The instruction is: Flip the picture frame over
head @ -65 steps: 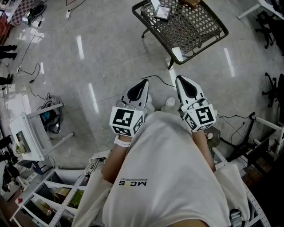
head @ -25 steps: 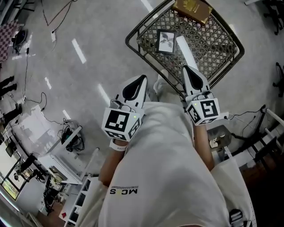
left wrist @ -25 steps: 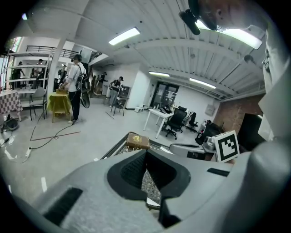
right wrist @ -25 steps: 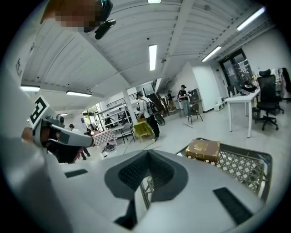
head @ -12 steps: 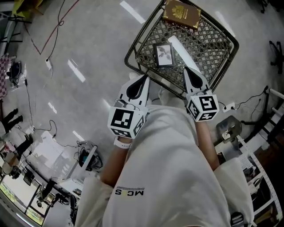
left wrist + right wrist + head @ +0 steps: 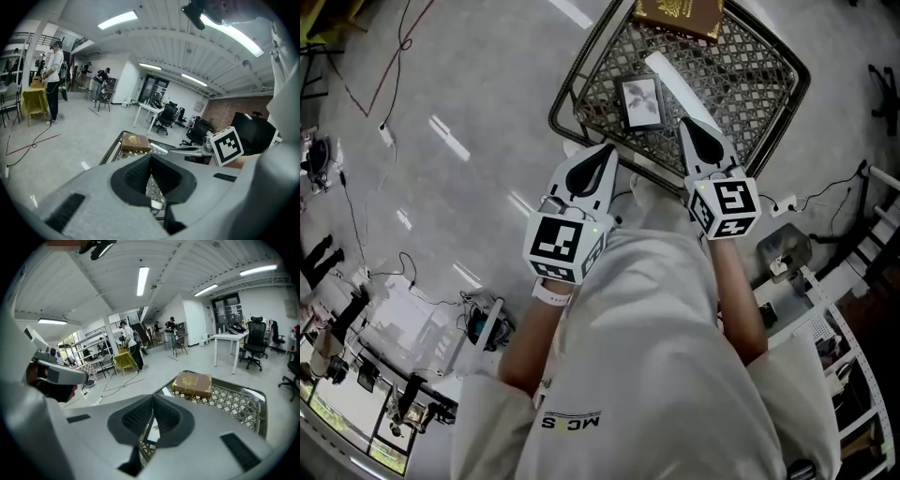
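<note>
A small black-edged picture frame (image 6: 640,101) lies face up on a dark metal lattice table (image 6: 565,94). My left gripper (image 6: 607,150) is shut and empty, its tips just short of the table's near rim, below and left of the frame. My right gripper (image 6: 684,124) is also shut and empty, and reaches over the near rim just right of the frame. In the left gripper view the jaws (image 6: 151,157) meet at the tips. The right gripper view shows the jaws (image 6: 153,397) closed, with the frame (image 6: 149,434) partly seen beneath them.
A brown book (image 6: 678,14) lies at the table's far end, also seen as the book (image 6: 136,141) and the book (image 6: 192,384). A white strip (image 6: 675,80) lies beside the frame. Cables (image 6: 825,202) run over the floor. White shelving (image 6: 853,375) stands at right. People stand far off.
The table has come closer in the head view. Both grippers have sunk and moved forward, and now reach its near rim on either side of the frame. Both stay shut.
</note>
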